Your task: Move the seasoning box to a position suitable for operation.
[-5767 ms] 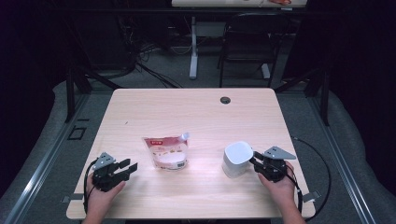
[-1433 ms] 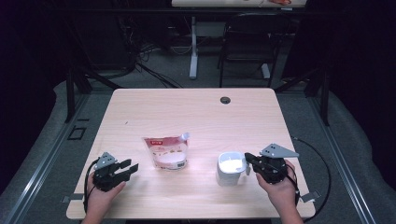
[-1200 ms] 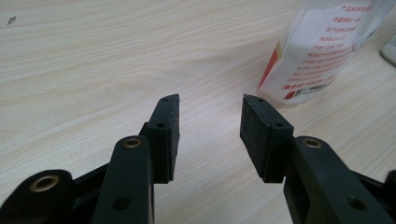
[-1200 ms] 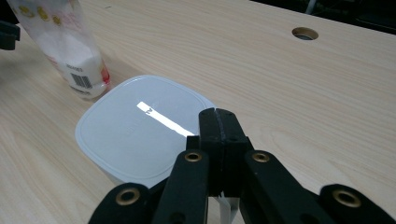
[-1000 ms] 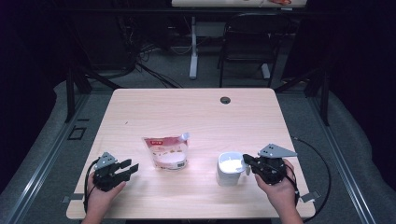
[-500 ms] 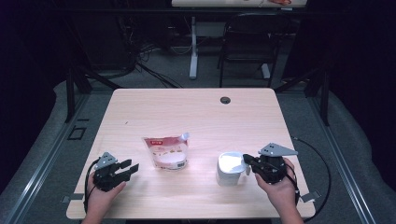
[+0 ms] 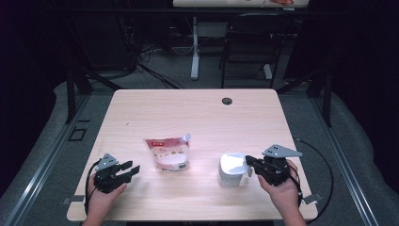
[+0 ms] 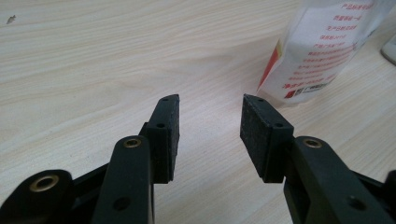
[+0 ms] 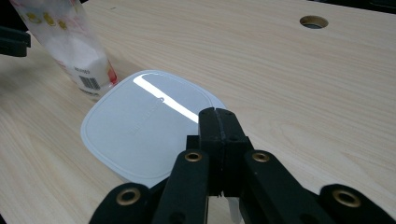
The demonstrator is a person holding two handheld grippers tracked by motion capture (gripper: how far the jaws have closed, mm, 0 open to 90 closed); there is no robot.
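The white container (image 7: 231,170) stands upright with its lid on near the table's (image 7: 197,113) front edge, the right gripper (image 7: 250,164) pinched shut at its side tab, while the left gripper (image 7: 132,168) waits spread (nothing between), the pouch (image 7: 167,153) untouched, so opening and pouring seemingly remain.

Dark room, grey floor (image 7: 42,127), light wooden table (image 7: 188,113) — black chair (image 7: 249,52), tangled cables (image 7: 141,61) behind.

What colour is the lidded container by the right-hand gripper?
White, with a glossy lid; the container shows best in the right gripper view.
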